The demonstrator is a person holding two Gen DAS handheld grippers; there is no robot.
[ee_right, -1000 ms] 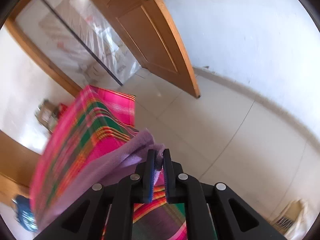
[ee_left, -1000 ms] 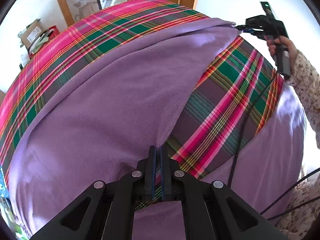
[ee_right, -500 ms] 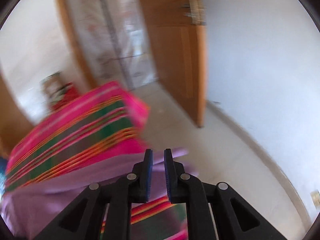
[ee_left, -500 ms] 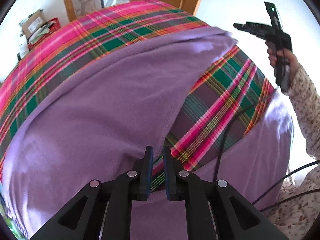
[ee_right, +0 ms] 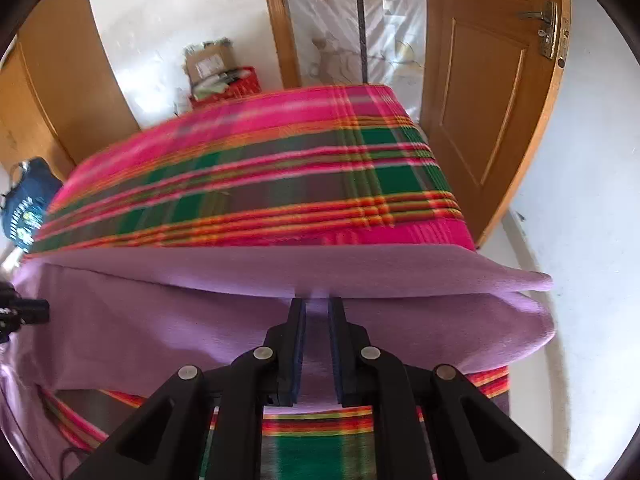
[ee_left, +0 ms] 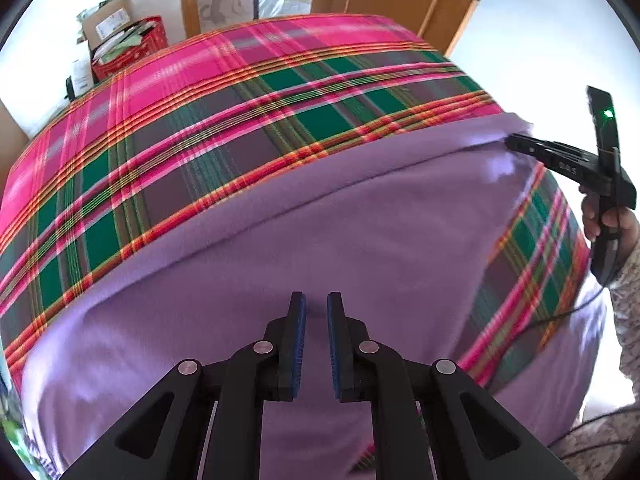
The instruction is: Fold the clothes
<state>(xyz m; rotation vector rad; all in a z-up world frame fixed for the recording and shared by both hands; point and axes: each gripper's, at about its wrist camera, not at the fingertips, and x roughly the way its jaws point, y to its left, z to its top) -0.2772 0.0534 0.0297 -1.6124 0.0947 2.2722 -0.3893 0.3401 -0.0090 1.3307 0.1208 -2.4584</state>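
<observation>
A purple fleece garment (ee_left: 304,248) lies spread over a bed covered by a pink, green and grey plaid blanket (ee_left: 248,128). Part of the garment is folded over itself, so that its upper edge runs as a long diagonal line across the plaid, and a patch of blanket shows through at the right between two purple areas.

The left gripper (ee_left: 316,312) hovers above the near part of the fleece, pointing steeply down. Its jaws stand slightly apart with a narrow gap, released, and no cloth sits between the blue pads.

The right gripper (ee_right: 316,312) is over the far right corner of the garment. Its jaws are likewise a little apart and grasp nothing; the folded purple edge lies just beyond their tips, and in this blurred view it is unclear whether the tips touch it. In the left wrist view the same tool appears at the right edge, held by a hand (ee_left: 604,216) in a floral sleeve (ee_left: 630,292), its tip at the corner of the fold, with a green light on its upright part.

Behind the bed stand a wooden door (ee_right: 488,92), a red crate (ee_left: 132,46) stuffed with papers and a cardboard box (ee_right: 208,62). A dark blue bag (ee_right: 26,200) sits at the left.
</observation>
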